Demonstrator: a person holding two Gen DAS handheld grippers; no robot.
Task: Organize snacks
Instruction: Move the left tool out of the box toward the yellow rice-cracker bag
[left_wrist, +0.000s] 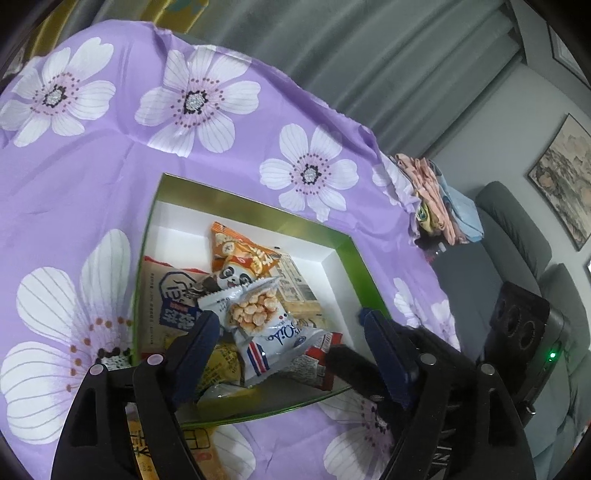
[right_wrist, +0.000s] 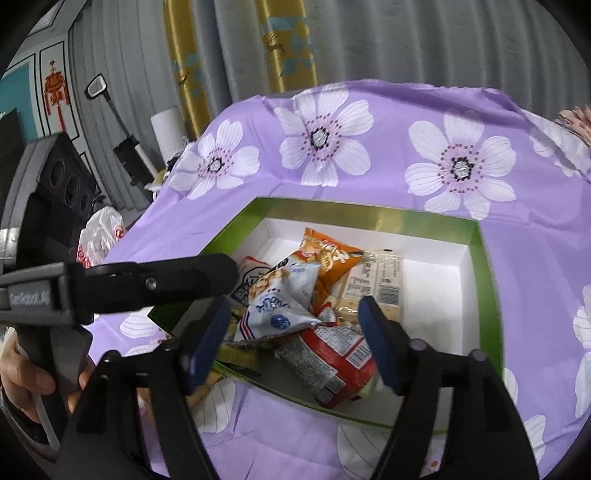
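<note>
both my grippers hang over a green-rimmed box (left_wrist: 347, 243) sitting on a purple flowered cloth (left_wrist: 92, 177). my left gripper (left_wrist: 291, 332) is spread wide, gripping nothing, above a white biscuit packet (left_wrist: 255, 317). my right gripper (right_wrist: 291, 328) is also spread, holding nothing, over a red packet (right_wrist: 332, 365). snack packets are piled inside the box.

Black grippers (left_wrist: 291, 332), navy-padded fingers (right_wrist: 384, 343), silver rivets
</note>
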